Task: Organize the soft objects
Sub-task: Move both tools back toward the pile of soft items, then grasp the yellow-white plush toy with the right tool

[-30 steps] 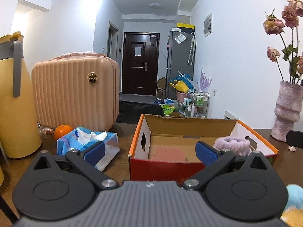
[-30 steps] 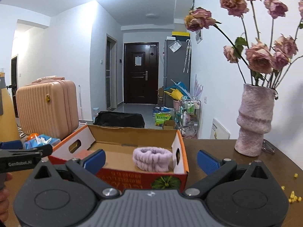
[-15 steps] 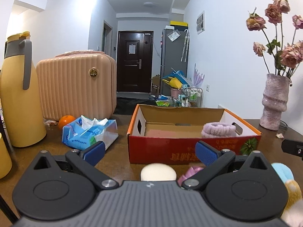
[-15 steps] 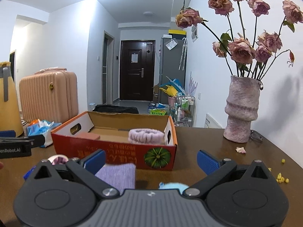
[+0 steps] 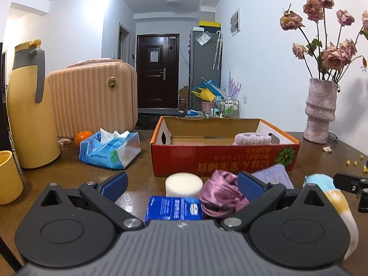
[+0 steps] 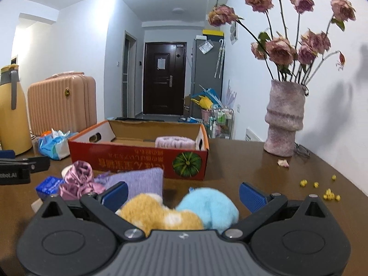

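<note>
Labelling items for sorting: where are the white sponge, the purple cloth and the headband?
white sponge (image 5: 184, 184), left wrist view, front face.
purple cloth (image 6: 140, 181), right wrist view, middle.
headband (image 6: 174, 142), right wrist view, front side.

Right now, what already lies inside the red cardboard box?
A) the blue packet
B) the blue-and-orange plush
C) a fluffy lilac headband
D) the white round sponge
C: the fluffy lilac headband rests inside the red box near its right end, while the other soft items lie on the table in front of it.

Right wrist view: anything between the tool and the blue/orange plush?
Nothing visible. The plush toy lies directly between the open right tool fingers; the purple cloth sits behind it, toward the box.
</note>
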{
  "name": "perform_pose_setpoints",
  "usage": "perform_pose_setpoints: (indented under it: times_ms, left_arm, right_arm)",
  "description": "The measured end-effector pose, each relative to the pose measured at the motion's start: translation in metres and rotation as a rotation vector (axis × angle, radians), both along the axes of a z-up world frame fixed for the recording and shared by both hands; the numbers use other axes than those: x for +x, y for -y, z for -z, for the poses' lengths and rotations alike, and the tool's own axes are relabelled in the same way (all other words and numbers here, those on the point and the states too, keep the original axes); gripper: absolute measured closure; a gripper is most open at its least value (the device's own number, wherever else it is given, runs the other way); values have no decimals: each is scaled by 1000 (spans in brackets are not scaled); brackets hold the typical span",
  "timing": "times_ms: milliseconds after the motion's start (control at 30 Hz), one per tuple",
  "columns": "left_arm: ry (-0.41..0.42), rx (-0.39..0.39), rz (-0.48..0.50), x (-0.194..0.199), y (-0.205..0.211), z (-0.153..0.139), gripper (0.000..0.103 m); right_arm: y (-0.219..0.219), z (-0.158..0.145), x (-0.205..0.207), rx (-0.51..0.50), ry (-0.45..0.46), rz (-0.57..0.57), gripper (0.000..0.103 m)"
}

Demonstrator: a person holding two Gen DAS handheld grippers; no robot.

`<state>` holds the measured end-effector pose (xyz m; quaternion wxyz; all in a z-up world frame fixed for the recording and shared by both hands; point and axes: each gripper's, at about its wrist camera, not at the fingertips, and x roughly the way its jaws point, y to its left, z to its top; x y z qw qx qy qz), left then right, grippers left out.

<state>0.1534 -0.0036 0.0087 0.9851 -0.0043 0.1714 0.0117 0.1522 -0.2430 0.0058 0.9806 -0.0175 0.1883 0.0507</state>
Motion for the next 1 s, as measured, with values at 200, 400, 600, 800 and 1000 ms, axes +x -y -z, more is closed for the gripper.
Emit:
perform_pose_setpoints:
  times_ms: [200, 400, 600, 800, 1000]
  left_arm:
    - [-30, -6, 11, -17, 1, 5, 0]
    - [-56, -8, 26, -30, 4, 9, 0]
    - [-75, -5, 32, -33, 6, 13, 0]
    - [-95, -13, 39, -31, 5, 15, 0]
    - [-104, -18, 45, -29, 5, 16, 0]
  right_arm:
    - [6, 11, -8, 14, -49, 18, 0]
    - [4, 21, -11, -1, -97, 15, 0]
    - [1, 29, -6, -1, -138, 9, 0]
    - [-1, 38, 3, 12, -184, -9, 8]
    - [-1, 45, 11, 22, -237, -18, 24]
